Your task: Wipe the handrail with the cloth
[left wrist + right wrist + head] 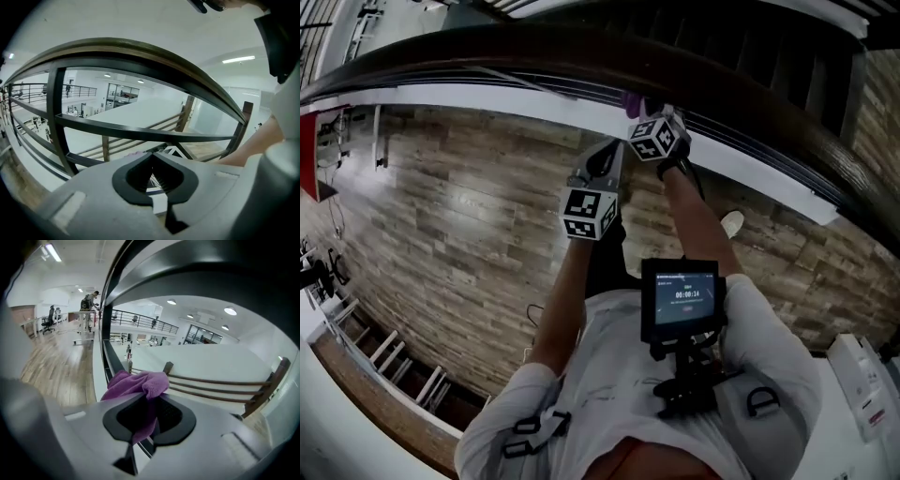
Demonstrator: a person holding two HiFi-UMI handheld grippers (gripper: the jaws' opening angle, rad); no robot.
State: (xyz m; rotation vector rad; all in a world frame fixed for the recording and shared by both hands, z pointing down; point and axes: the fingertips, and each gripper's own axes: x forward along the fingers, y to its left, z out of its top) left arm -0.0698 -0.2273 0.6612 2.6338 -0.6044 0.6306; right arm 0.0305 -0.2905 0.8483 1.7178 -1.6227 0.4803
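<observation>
The dark wooden handrail curves across the top of the head view. My right gripper is raised just under it, shut on a purple cloth. In the right gripper view the cloth bunches out of the closed jaws, with the handrail close above; I cannot tell whether they touch. My left gripper hangs lower and to the left, away from the rail. Its jaws are shut with nothing between them, and the handrail arcs overhead.
Black metal bars and a post run beneath the rail. A white ledge borders the wood-plank floor. A small screen is strapped to my chest. A white box sits at the lower right. A person stands far off.
</observation>
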